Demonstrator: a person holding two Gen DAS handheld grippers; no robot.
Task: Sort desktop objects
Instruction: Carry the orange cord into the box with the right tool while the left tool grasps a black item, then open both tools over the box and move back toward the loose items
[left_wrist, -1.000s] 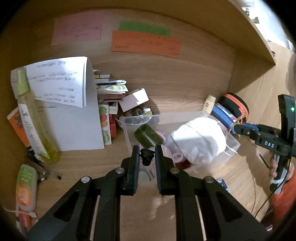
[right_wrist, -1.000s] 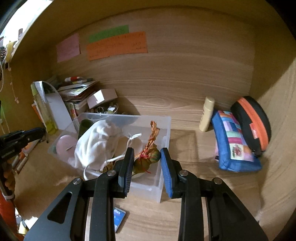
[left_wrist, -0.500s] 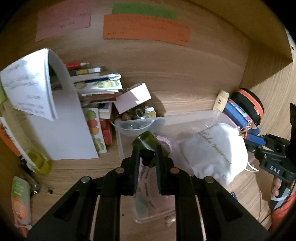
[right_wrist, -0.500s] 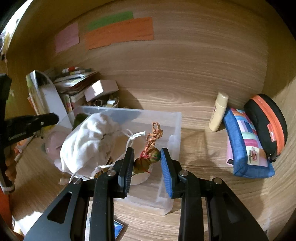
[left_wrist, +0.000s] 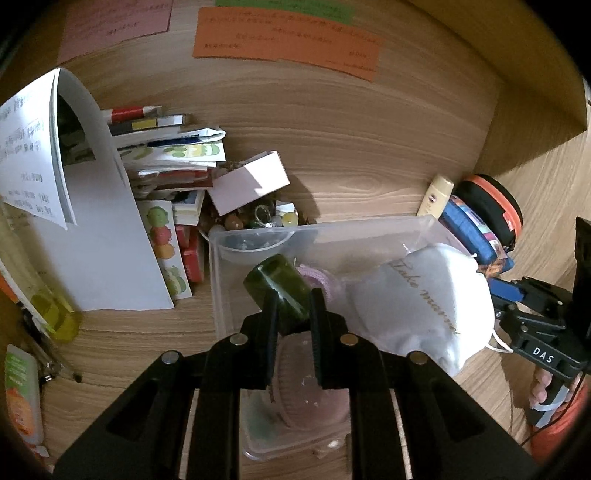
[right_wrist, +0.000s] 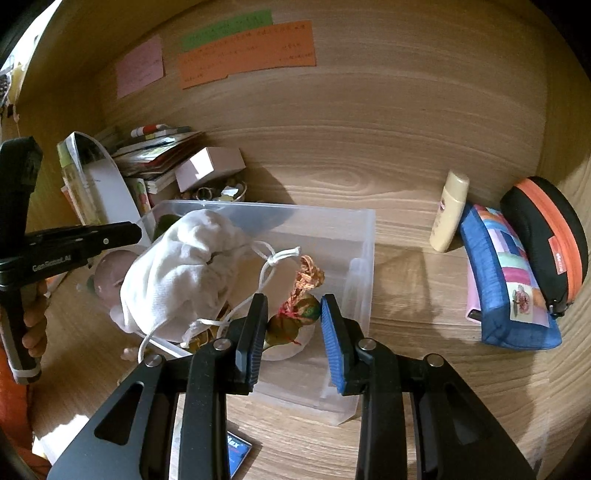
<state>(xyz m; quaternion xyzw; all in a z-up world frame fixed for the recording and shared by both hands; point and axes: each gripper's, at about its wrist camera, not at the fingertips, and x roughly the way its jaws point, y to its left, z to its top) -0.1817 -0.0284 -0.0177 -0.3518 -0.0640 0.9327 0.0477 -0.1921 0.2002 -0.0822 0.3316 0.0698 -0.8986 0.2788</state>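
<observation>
A clear plastic bin (left_wrist: 369, 223) (right_wrist: 364, 236) stands on the wooden desk. It holds a white drawstring pouch (left_wrist: 417, 306) (right_wrist: 177, 273), a dark green bottle (left_wrist: 277, 280) lying on its side and a pink round thing (left_wrist: 306, 384). My left gripper (left_wrist: 294, 295) (right_wrist: 110, 234) hangs over the bin's near left part. It is shut on a small black piece that is hard to tell from the bottle behind it. My right gripper (right_wrist: 293, 301) (left_wrist: 513, 295) is shut on a green ornament with a red-orange tassel (right_wrist: 295, 317), held over the bin's right half.
Left of the bin stand a stack of booklets (left_wrist: 166, 155), a bent white sheet (left_wrist: 103, 236), a pink box (left_wrist: 251, 182) and a bowl of trinkets (left_wrist: 255, 221). To the right are a cream bottle (right_wrist: 448, 210), a blue patchwork pouch (right_wrist: 506, 280) and a black-orange case (right_wrist: 550, 240). A yellow bottle (left_wrist: 48, 306) lies far left.
My left gripper has come forward from the desk in front of the bin to above its contents. The right gripper has sunk a little over the bin. Both grips are unchanged.
</observation>
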